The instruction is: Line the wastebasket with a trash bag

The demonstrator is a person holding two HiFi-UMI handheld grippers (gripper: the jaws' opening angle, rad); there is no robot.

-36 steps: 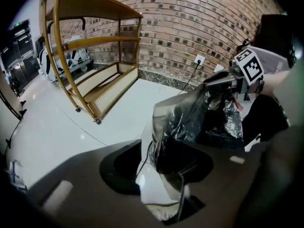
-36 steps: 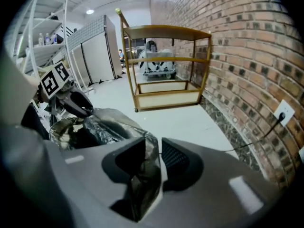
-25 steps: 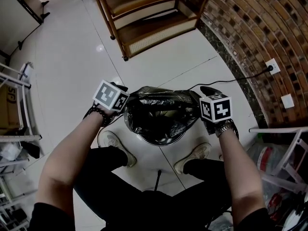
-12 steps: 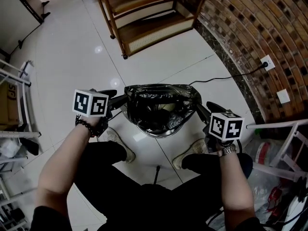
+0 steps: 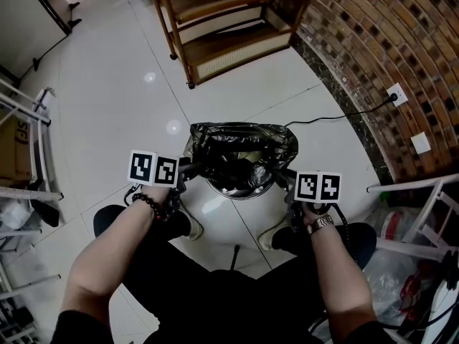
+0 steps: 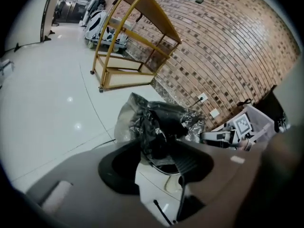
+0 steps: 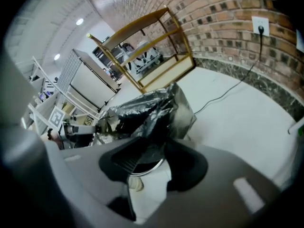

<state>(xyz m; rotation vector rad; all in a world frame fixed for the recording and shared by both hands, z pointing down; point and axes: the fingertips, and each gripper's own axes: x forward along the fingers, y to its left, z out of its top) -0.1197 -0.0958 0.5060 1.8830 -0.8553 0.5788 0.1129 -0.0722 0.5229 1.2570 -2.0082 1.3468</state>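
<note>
The white wastebasket point(image 5: 228, 208) stands on the white tiled floor point(image 5: 107, 106). A crumpled black trash bag point(image 5: 240, 145) is draped over its mouth, and what lies inside cannot be told. A wooden shelf rack point(image 5: 222, 27) and a brick wall point(image 5: 387, 41) stand beyond. The left gripper point(image 5: 192, 168) and right gripper point(image 5: 281, 178) flank the rim. Both pairs of fingers point(image 6: 192, 161) have just been closing and stand apart, with bag folds between them.

Overhead, two close; shared trash bag point(image 5: 237, 145)
</note>
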